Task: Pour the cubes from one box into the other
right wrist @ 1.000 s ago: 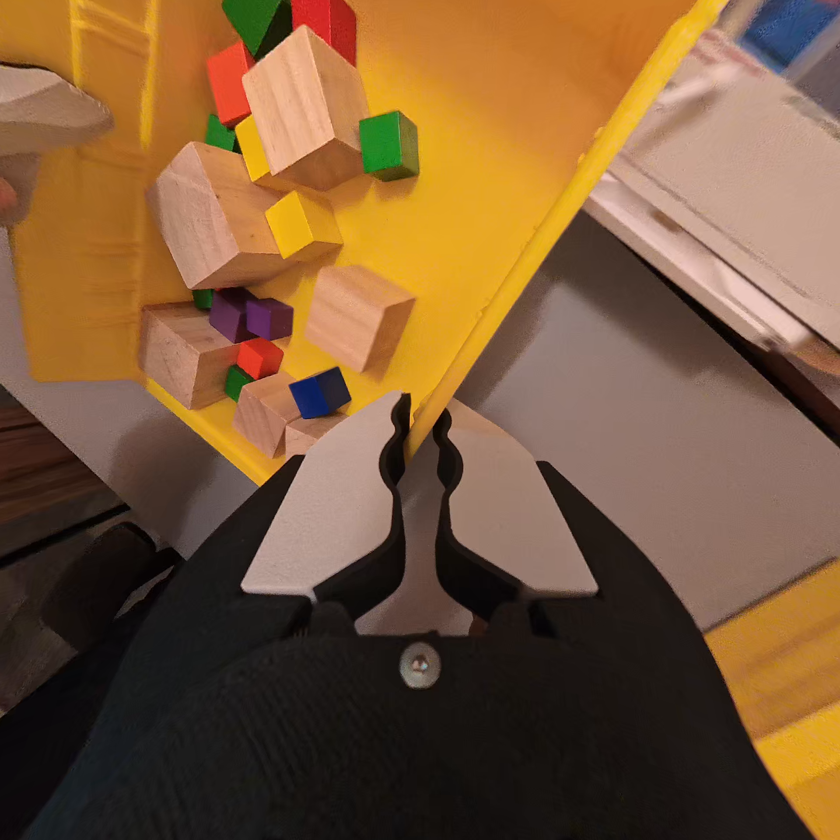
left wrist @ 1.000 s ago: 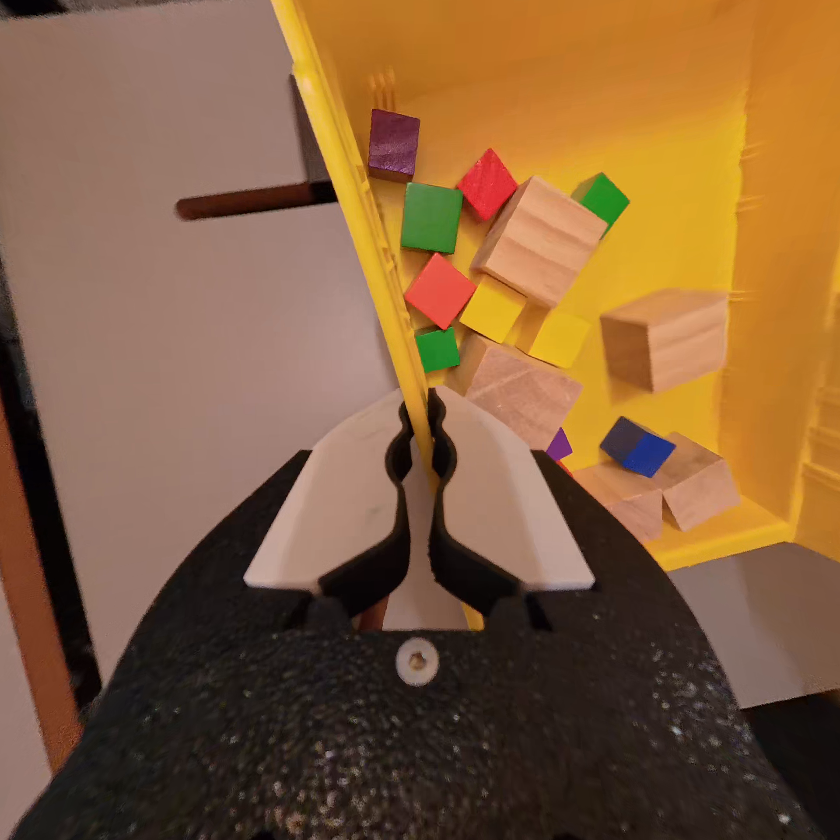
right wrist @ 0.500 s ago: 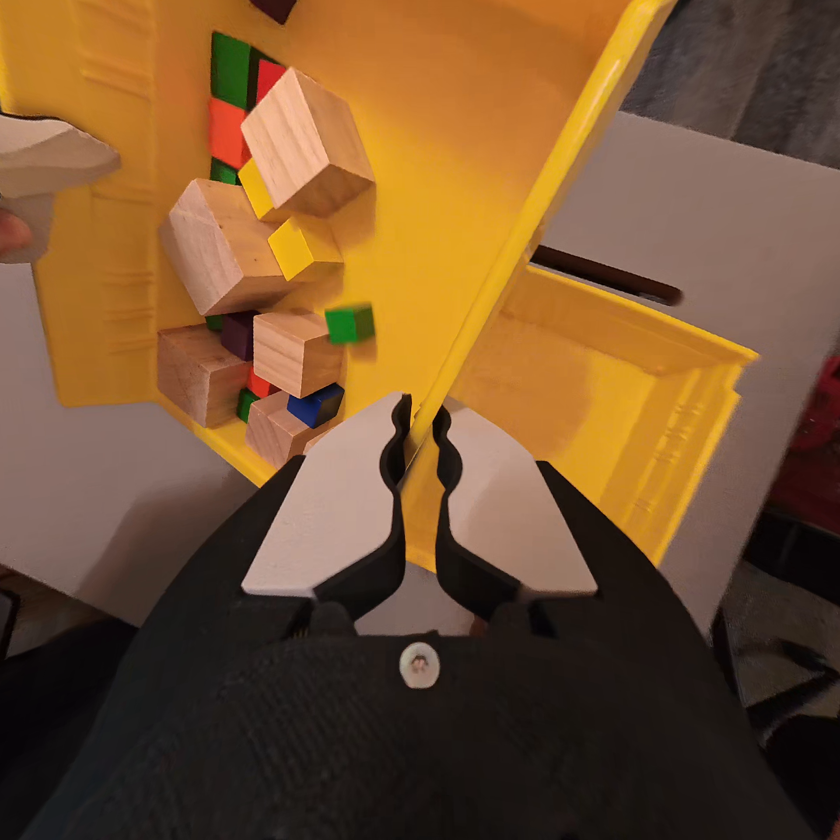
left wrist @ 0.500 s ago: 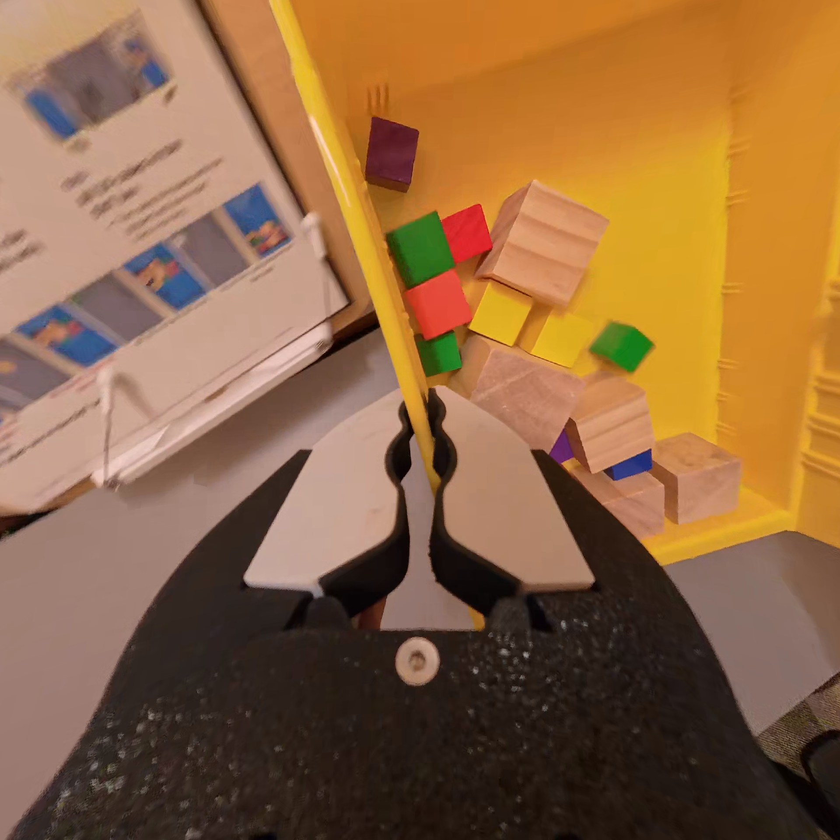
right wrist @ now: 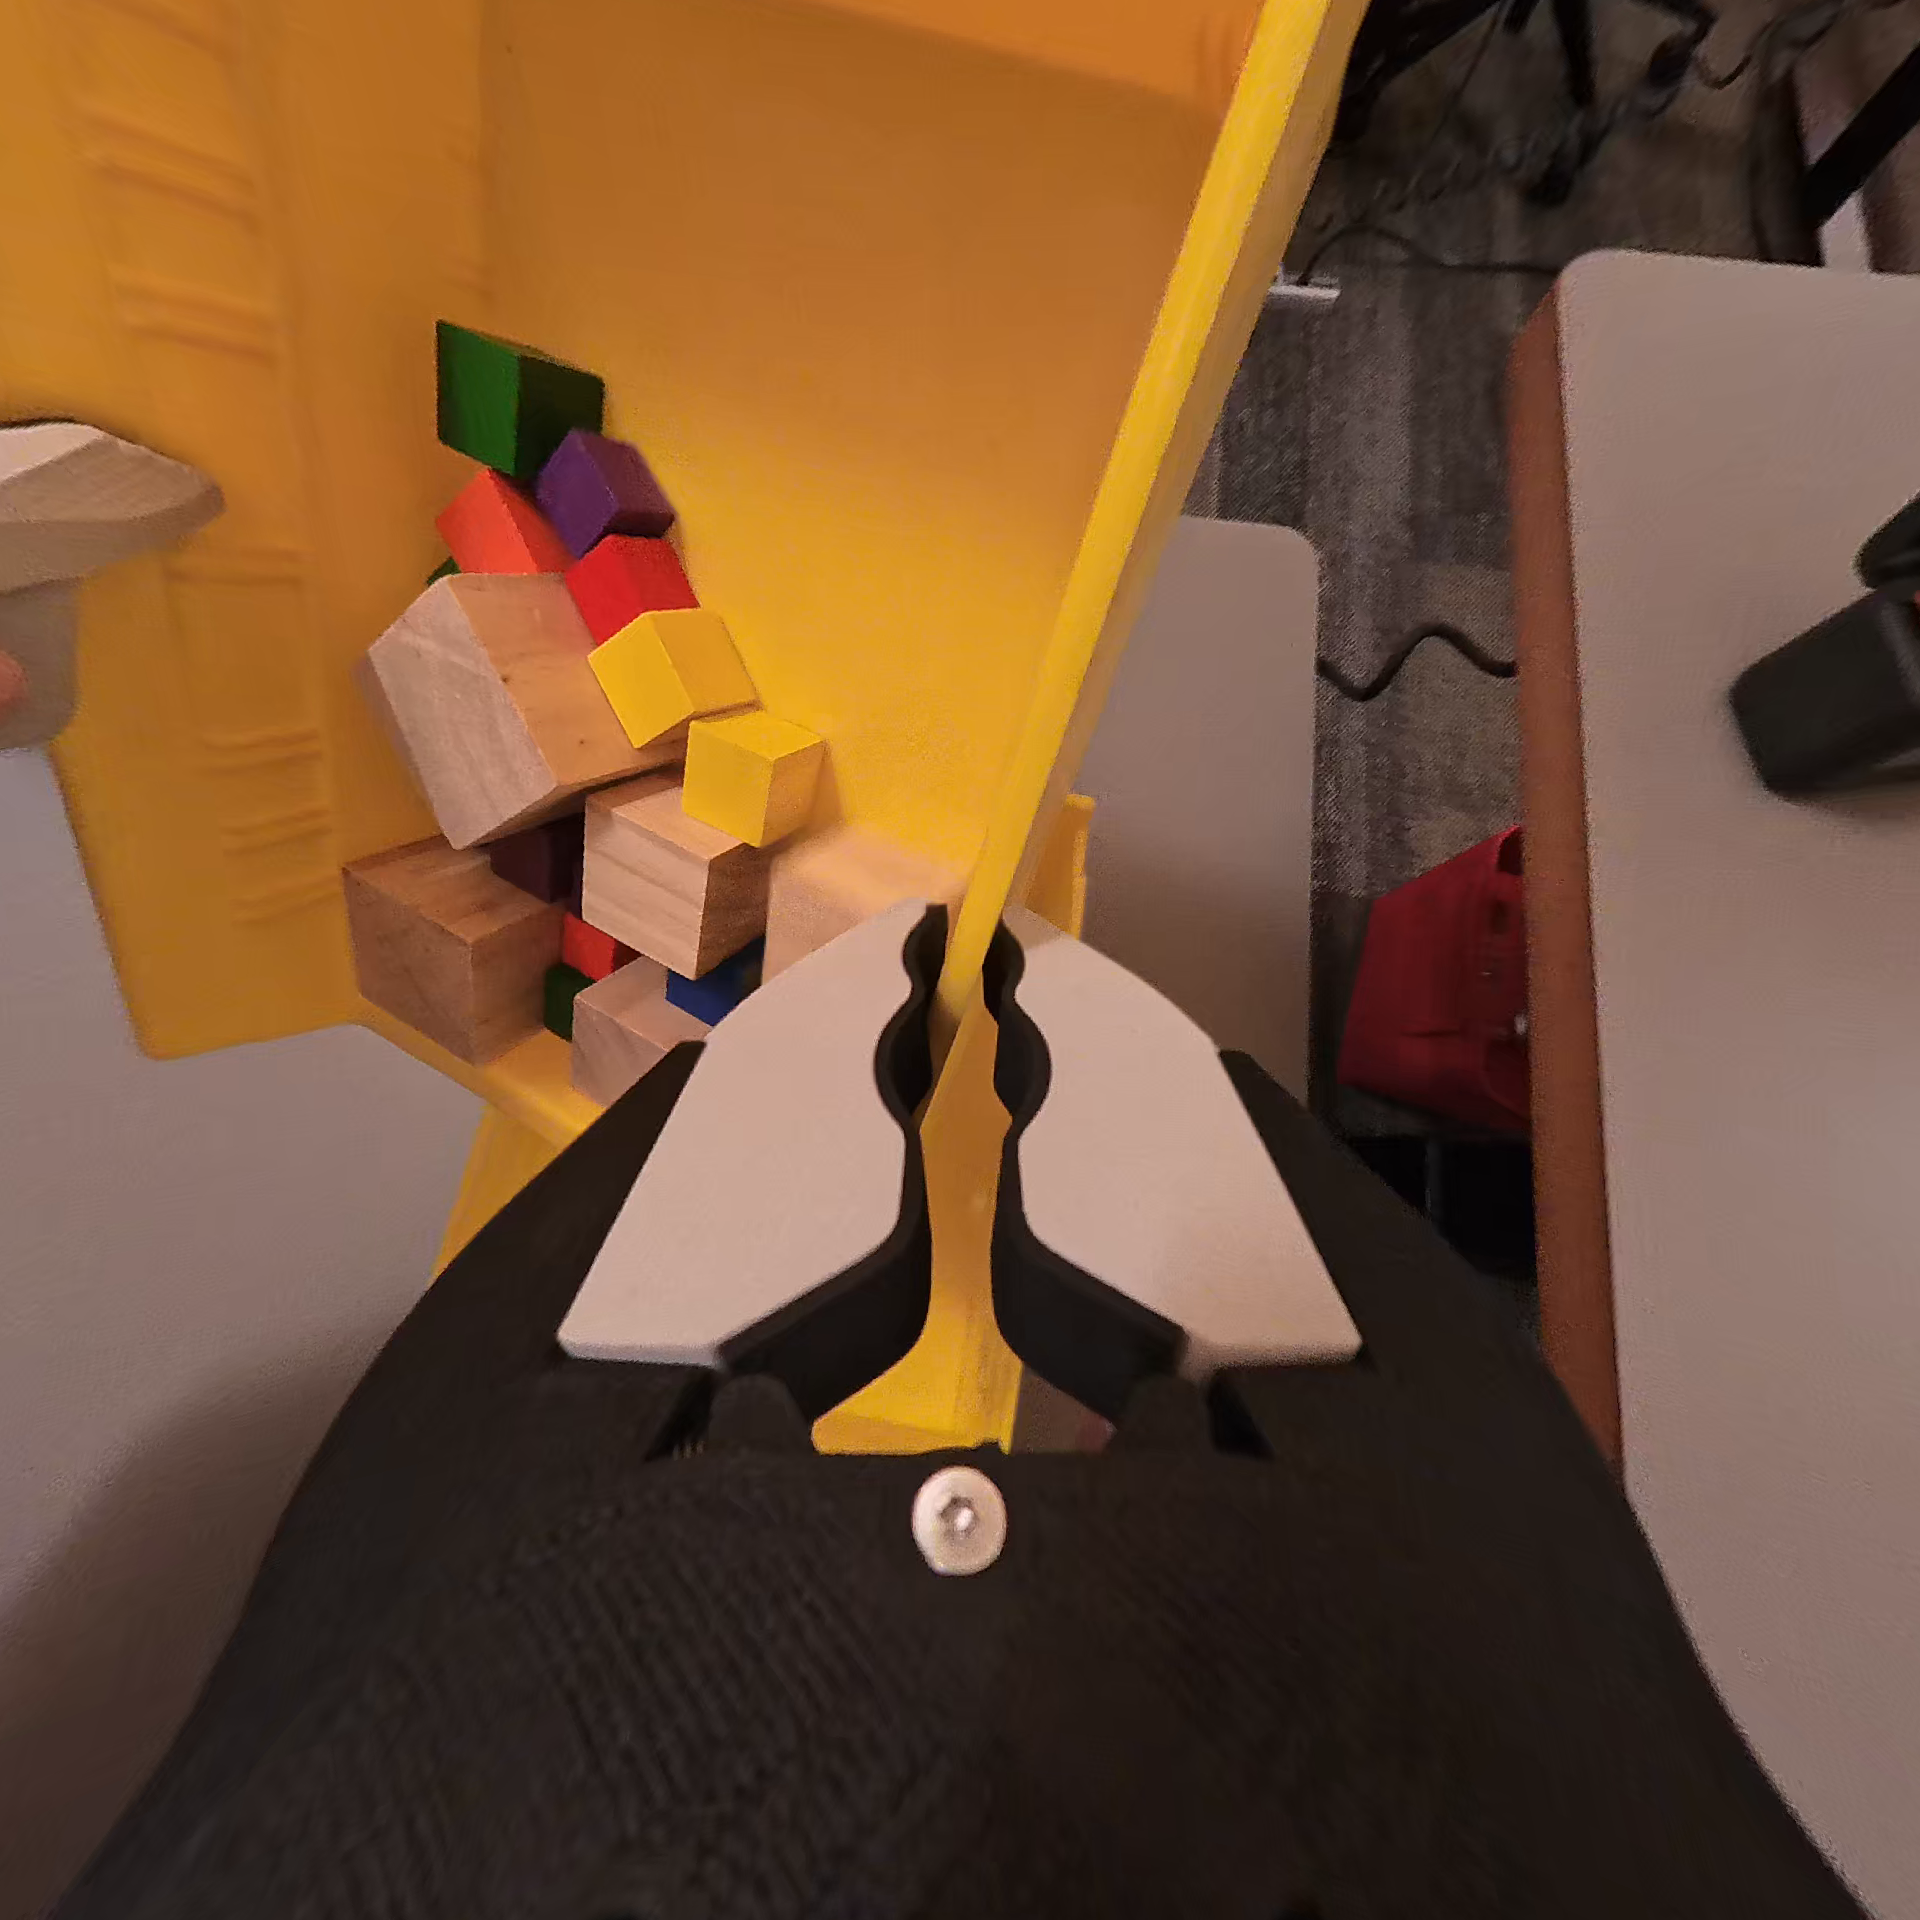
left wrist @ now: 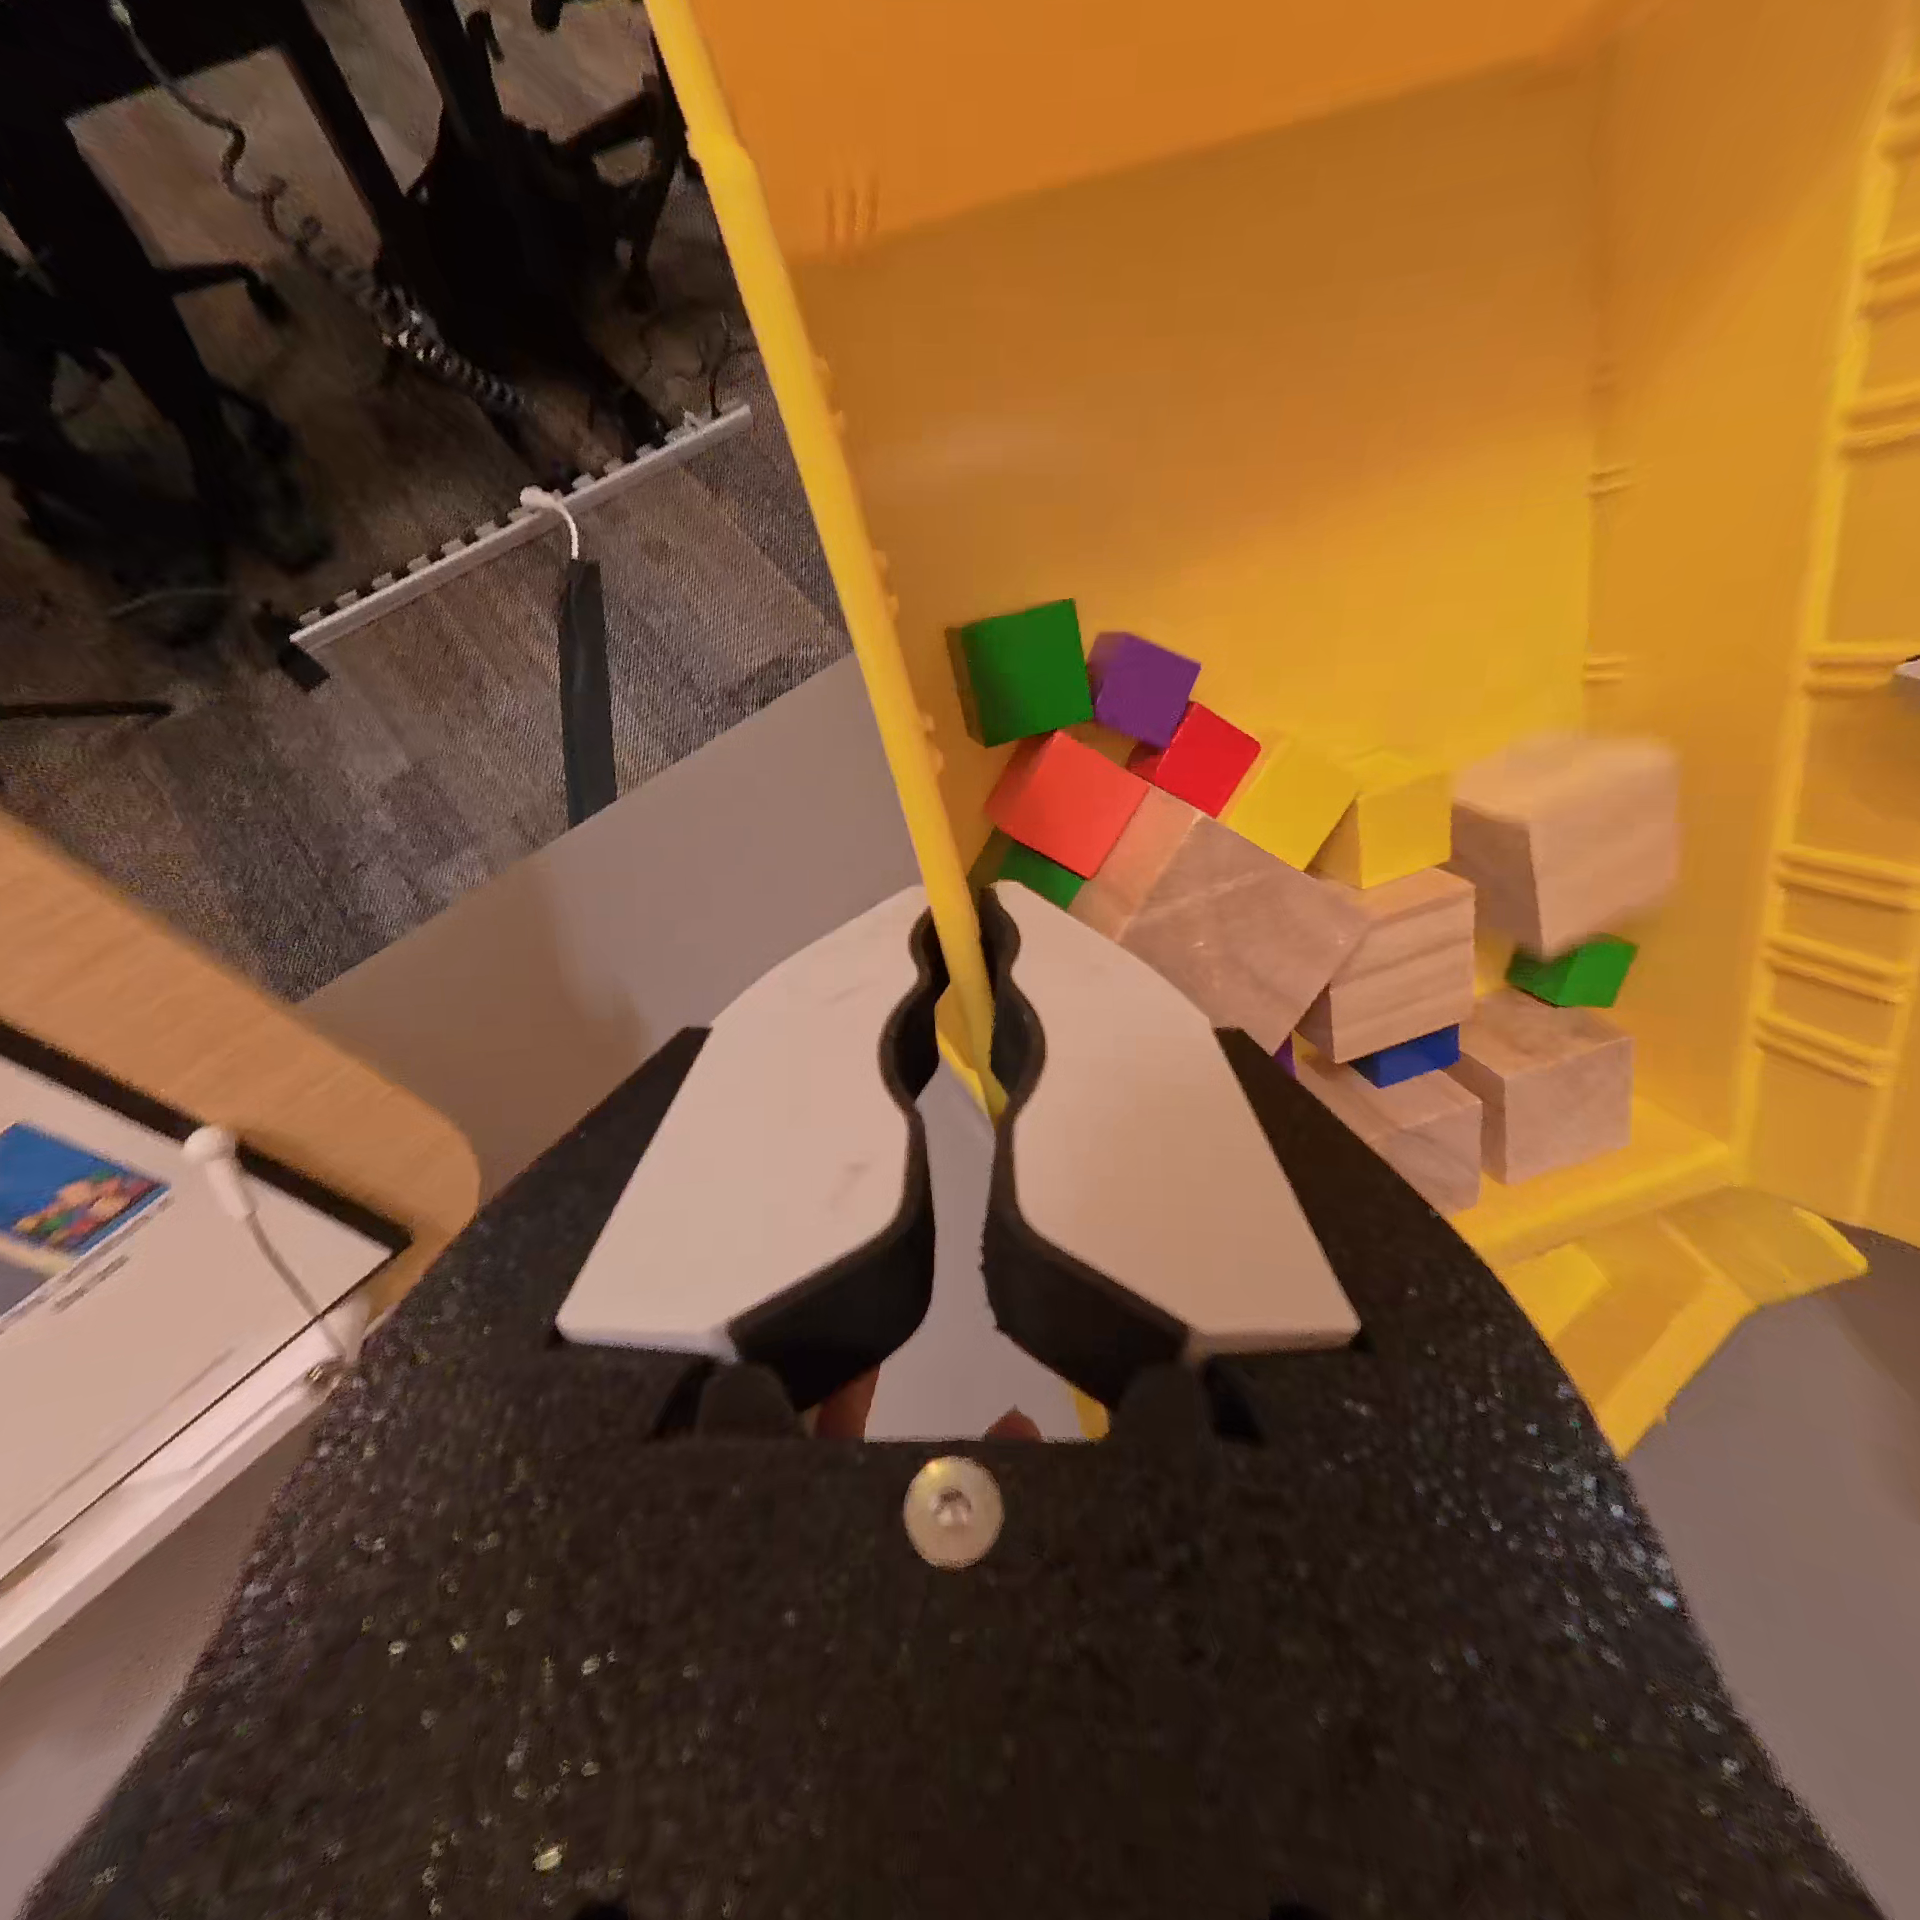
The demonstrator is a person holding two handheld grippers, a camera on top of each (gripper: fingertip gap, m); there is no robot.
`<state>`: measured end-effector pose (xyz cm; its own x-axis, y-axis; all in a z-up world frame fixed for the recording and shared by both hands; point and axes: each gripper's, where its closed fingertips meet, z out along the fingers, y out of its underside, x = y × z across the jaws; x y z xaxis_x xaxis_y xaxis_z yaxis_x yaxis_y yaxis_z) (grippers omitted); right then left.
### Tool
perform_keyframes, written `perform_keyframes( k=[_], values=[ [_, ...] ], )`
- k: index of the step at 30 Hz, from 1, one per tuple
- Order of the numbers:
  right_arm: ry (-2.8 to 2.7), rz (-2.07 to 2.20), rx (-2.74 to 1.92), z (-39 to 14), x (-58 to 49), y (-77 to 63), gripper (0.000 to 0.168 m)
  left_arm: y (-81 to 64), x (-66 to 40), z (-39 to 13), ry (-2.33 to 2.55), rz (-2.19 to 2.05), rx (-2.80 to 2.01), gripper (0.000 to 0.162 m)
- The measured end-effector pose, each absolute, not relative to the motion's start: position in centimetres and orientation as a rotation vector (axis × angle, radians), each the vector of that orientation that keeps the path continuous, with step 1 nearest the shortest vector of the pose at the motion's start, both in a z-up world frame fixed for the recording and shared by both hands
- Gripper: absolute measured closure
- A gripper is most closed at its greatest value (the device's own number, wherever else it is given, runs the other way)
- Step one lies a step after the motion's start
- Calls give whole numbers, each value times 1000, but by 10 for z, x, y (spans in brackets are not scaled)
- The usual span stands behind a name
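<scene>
Left wrist view: left gripper [left wrist: 961, 940] clamps yellow box [left wrist: 1299, 416] holding cubes [left wrist: 1247, 883].

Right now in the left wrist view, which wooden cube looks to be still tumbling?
The motion-blurred wooden cube at the right of the pile, above the small green cube. The other wooden cubes look sharp and rest packed together.

Our right claw [right wrist: 961, 971] pinches the thin side wall of the tilted yellow box [right wrist: 831, 416], its tips closed on the rim that runs up toward 1 o'clock. Inside, at 10 o'clock from the claw, we see the cubes [right wrist: 582, 748] piled against the low end: large bare wooden ones below, small green, purple, orange, red and yellow ones above and among them. At 9 o'clock a pale tip of the left claw [right wrist: 94, 509] grips the far wall. A grey surface [right wrist: 1766, 935] lies at 3 o'clock.
</scene>
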<state>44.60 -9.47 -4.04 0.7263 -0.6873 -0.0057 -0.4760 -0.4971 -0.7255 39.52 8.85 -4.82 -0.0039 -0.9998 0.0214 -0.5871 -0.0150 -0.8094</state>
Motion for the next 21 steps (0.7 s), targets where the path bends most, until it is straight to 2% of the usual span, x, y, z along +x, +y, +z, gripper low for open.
perform_keyframes(
  k=[1, 15, 21],
  values=[
    [878, -383, -2184, -43, 451, -98, 161, 86, 401, -50, 1644, -878, -1655, 158],
    [889, -528, -1775, -39, 497, -115, 161, 63, 440, -57, 1487, -1067, -1483, 157],
    [733, -633, -1752, -44, 496, -115, 162, 62, 440, -49, 1342, -1090, -1329, 157]
  ],
)
